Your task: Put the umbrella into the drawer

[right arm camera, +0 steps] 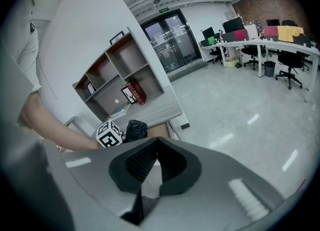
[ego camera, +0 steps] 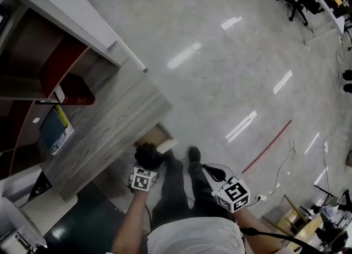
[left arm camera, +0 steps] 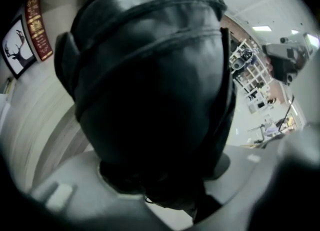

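Observation:
A folded black umbrella (left arm camera: 150, 90) fills the left gripper view, and my left gripper (ego camera: 146, 169) is shut on it. In the head view the umbrella (ego camera: 149, 155) hangs just above the open wooden drawer (ego camera: 158, 136) at the low cabinet's near corner. From the right gripper view, the umbrella (right arm camera: 135, 130) shows beside the left gripper's marker cube (right arm camera: 109, 134), over the drawer (right arm camera: 160, 131). My right gripper (right arm camera: 156, 141) is shut with nothing between its jaws. It hovers lower right of the drawer in the head view (ego camera: 213, 172).
The grey wood-grain cabinet top (ego camera: 110, 121) runs to the upper left. Behind it are shelves with a red book (ego camera: 77, 92) and stacked books (ego camera: 56, 129). My legs and shoes (ego camera: 193, 153) stand by the drawer. Office chairs (ego camera: 300, 0), a red floor line (ego camera: 269, 145) and cables (ego camera: 286, 162) lie to the right.

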`<state>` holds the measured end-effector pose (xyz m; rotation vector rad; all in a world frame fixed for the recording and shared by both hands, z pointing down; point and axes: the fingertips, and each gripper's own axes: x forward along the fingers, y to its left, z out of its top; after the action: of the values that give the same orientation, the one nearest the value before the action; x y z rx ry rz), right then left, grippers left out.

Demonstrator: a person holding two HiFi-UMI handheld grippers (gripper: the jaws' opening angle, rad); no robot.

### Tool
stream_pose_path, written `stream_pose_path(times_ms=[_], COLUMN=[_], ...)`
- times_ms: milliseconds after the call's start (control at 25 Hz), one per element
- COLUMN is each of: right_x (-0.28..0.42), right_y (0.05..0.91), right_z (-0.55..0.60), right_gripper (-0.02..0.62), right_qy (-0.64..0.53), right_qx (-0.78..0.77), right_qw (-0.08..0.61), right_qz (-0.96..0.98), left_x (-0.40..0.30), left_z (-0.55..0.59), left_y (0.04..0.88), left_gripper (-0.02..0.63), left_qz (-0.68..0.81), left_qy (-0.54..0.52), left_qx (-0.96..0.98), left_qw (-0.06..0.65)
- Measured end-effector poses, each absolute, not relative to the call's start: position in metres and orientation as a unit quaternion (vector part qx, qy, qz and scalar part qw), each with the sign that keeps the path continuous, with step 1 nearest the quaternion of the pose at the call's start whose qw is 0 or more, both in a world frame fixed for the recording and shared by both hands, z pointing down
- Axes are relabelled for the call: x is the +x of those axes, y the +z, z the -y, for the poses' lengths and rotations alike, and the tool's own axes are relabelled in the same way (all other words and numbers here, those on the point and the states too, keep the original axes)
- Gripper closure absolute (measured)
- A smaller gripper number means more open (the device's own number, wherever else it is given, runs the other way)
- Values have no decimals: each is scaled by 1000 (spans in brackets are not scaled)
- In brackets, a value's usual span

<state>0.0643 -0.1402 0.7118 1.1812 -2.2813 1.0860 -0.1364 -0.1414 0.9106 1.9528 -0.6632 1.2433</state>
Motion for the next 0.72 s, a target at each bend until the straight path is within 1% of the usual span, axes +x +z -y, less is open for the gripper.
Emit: stream_pose_path(times_ms=[120,440,720], right_x=[71,81,82], right_y=[723,745,757], right_z=[137,136,141], right_gripper=[591,591,591], right_qy=[391,402,414], right_qx=[422,426,437], right_qw=[175,178,170], right_qz=[799,790,780], left_x=[-136,-144,-140], left_z=[149,169,171], left_y=[930,981,1008], left_gripper=[339,339,341], left_qz=[259,253,240], left_qy=[500,570,616], left_qx=[741,701,671], left_qw=[365,346,335])
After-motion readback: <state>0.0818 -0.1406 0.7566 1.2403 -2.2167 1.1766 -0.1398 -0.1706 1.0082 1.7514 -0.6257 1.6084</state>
